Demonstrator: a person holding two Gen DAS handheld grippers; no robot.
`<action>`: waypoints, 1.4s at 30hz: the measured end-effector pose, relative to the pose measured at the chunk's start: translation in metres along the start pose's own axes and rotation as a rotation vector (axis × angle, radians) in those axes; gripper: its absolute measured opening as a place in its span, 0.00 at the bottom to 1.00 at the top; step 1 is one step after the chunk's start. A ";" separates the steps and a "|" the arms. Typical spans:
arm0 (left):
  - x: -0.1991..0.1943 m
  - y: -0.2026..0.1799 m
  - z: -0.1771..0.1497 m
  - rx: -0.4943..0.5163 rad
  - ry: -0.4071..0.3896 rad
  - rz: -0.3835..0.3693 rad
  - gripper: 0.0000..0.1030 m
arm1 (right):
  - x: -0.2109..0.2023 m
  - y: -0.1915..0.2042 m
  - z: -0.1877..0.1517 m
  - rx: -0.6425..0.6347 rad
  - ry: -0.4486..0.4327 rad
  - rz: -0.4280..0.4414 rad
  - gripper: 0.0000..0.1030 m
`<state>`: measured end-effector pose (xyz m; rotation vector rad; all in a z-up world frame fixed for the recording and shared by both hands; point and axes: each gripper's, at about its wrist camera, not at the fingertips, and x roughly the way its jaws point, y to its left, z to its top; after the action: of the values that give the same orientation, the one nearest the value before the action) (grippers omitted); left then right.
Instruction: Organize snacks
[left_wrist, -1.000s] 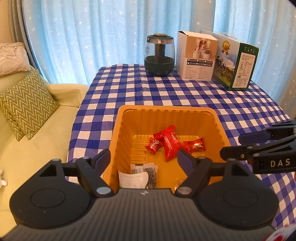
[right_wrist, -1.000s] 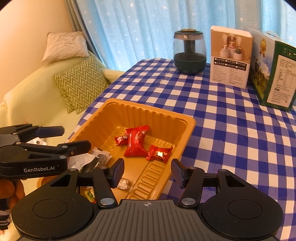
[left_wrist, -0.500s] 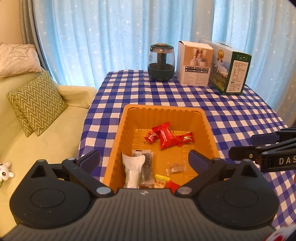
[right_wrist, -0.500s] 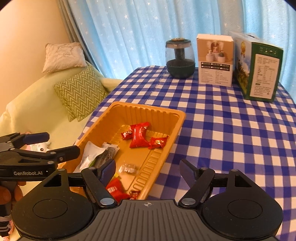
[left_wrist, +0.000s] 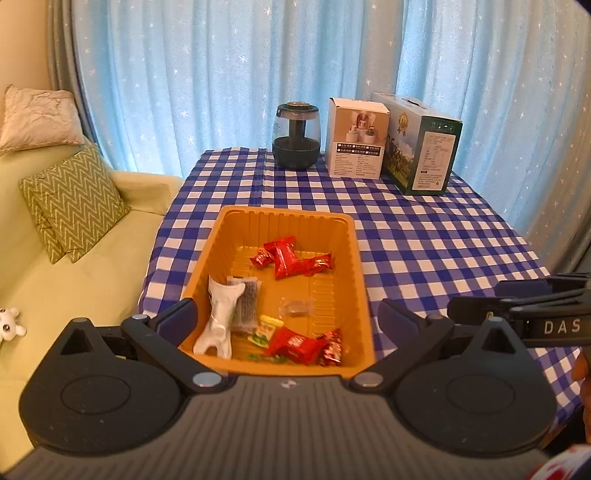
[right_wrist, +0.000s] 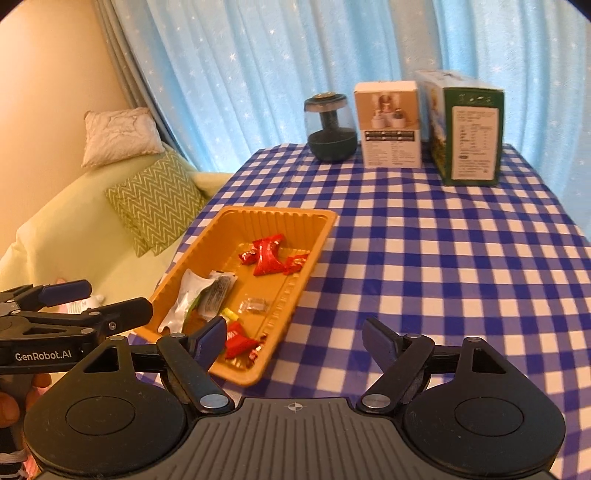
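An orange plastic tray (left_wrist: 288, 225) (right_wrist: 314, 221) sits on the blue checked table. It holds red snack packets (left_wrist: 284, 256) (right_wrist: 267, 254), a white packet (left_wrist: 218, 317) (right_wrist: 184, 299), a dark packet, a small clear one and more red packets (left_wrist: 295, 341) (right_wrist: 236, 338) at the near end. My left gripper (left_wrist: 286, 317) is open and empty, held above the tray's near end. My right gripper (right_wrist: 295, 334) is open and empty, above the tray's near right corner and the cloth beside it.
At the table's far edge stand a dark glass jar (left_wrist: 295, 138) (right_wrist: 330, 127), a white box (left_wrist: 356, 138) (right_wrist: 391, 125) and a green box (left_wrist: 419, 144) (right_wrist: 467, 129). A green sofa with cushions (left_wrist: 74, 199) (right_wrist: 155, 201) lies left of the table. Blue curtains hang behind.
Both grippers have pulled back and up from the tray, so its whole length shows. Both sets of fingers have opened wider. The snacks in the tray have not moved.
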<state>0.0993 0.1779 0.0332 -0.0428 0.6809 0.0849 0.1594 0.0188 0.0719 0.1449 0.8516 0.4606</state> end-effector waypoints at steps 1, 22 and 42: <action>-0.005 -0.004 -0.002 -0.006 0.002 0.003 1.00 | -0.006 0.000 -0.003 -0.006 -0.003 -0.008 0.78; -0.073 -0.047 -0.048 -0.033 0.020 -0.007 1.00 | -0.085 -0.012 -0.061 -0.014 -0.025 -0.080 0.79; -0.077 -0.068 -0.068 -0.028 0.046 0.053 1.00 | -0.103 -0.013 -0.081 -0.017 -0.012 -0.105 0.79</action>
<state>0.0031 0.1003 0.0300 -0.0540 0.7268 0.1449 0.0444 -0.0442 0.0863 0.0865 0.8388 0.3678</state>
